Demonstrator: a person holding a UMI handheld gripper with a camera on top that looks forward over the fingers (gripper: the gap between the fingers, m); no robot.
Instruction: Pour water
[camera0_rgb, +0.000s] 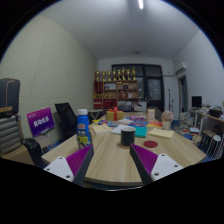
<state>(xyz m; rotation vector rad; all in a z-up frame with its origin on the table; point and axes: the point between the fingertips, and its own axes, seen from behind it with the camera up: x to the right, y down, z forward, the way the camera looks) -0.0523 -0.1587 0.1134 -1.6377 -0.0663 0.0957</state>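
Fingers of the gripper (112, 163) stood open and empty above the pale wooden table (110, 158). Beyond them, left, stood the blue plastic bottle with a yellow cap (83, 127); probably light, smooth, slightly slippery, best held at mid-body.

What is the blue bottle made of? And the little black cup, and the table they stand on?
The tall blue bottle with a yellow band looks like glossy plastic; its material is not certain from here. The short dark cylindrical cup looks matt, maybe plastic or metal; I cannot tell which. The pale table looks like wood or wood laminate, with a smooth light-brown top. The gripper has its jaws open, holding nothing.
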